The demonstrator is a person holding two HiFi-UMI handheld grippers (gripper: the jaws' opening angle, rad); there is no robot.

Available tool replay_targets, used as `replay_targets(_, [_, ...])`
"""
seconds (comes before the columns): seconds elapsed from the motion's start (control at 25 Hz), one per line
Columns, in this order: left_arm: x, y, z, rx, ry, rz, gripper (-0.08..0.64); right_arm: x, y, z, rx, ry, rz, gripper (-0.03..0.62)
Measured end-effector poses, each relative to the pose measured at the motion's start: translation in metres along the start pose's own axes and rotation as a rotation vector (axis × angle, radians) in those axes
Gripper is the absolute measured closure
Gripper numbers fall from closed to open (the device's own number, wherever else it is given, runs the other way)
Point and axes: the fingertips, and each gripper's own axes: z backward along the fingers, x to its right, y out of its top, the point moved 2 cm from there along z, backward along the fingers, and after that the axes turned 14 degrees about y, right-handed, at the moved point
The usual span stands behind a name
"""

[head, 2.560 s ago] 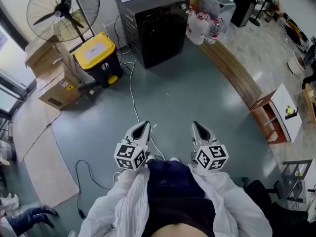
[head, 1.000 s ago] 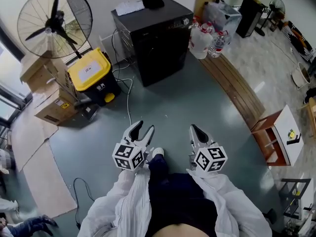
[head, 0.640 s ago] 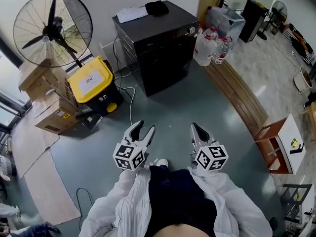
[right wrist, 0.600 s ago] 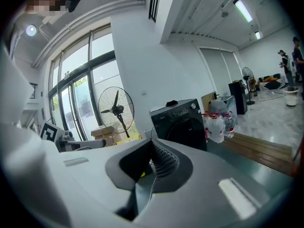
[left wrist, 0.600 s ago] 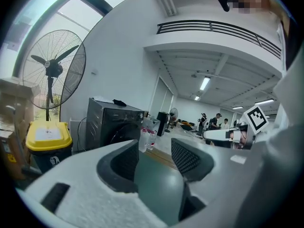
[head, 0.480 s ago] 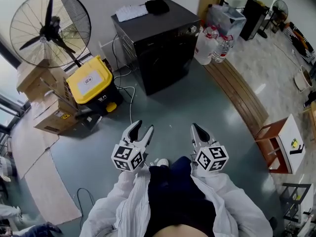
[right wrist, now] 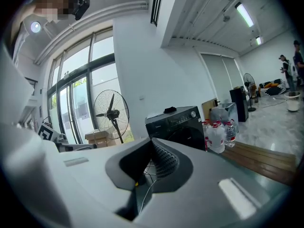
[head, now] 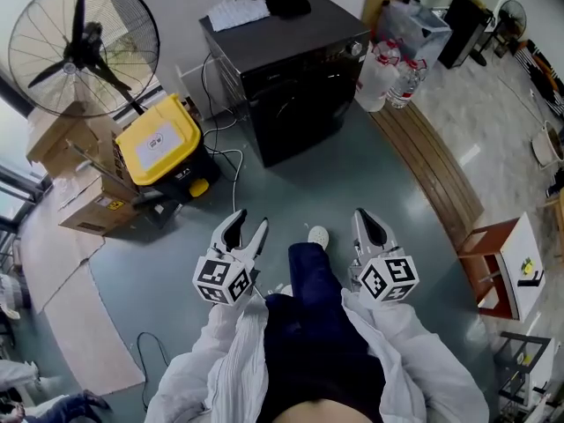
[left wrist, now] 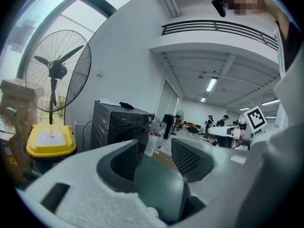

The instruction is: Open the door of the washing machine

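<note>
The black front-loading washing machine (head: 291,69) stands against the far wall, its round door (head: 298,113) closed. It also shows in the left gripper view, washing machine (left wrist: 121,125), and in the right gripper view, washing machine (right wrist: 178,123). Both grippers are held low in front of the person, well short of the machine. My left gripper (head: 246,227) is open with nothing between its jaws, as its own view confirms, left gripper (left wrist: 154,151). My right gripper (head: 367,225) is shut and empty, its pads meeting in its own view, right gripper (right wrist: 152,142).
A yellow-lidded bin (head: 163,144) and cardboard boxes (head: 75,174) stand left of the machine, under a big floor fan (head: 79,38). Water bottles (head: 383,69) and a wooden strip (head: 432,161) lie to its right. A white cable (head: 236,179) runs across the floor. A shoe (head: 317,235) shows between the grippers.
The person has walked closer to the washing machine, one foot now stepping forward. The left gripper went from shut to open; the right one stayed shut.
</note>
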Motion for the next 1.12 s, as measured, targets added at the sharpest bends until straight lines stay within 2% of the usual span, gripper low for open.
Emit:
replay_targets(0.36, [-0.006, 0.043, -0.122, 0.025, 0.006, -0.031, 0.354, 0.110, 0.049, -0.059, 0.017, -0.049, 0.049, 0.583])
replay_targets(0.52, [-0.010, 0.062, -0.176, 0.025, 0.018, -0.045, 0.354, 0.158, 0.067, -0.088, 0.021, -0.058, 0.039, 0.583])
replay_targets(0.72, [-0.008, 0.070, -0.238, -0.003, 0.017, -0.090, 0.354, 0.199, 0.078, -0.127, -0.016, -0.017, 0.052, 0.583])
replay_targets(0.96, [-0.012, 0.065, -0.285, -0.022, 0.004, -0.051, 0.354, 0.224, 0.075, -0.170, -0.061, 0.068, 0.041, 0.583])
replay_targets(1.12, [-0.021, 0.053, -0.301, -0.066, 0.006, -0.064, 0.354, 0.229, 0.066, -0.185, -0.093, 0.111, 0.022, 0.583])
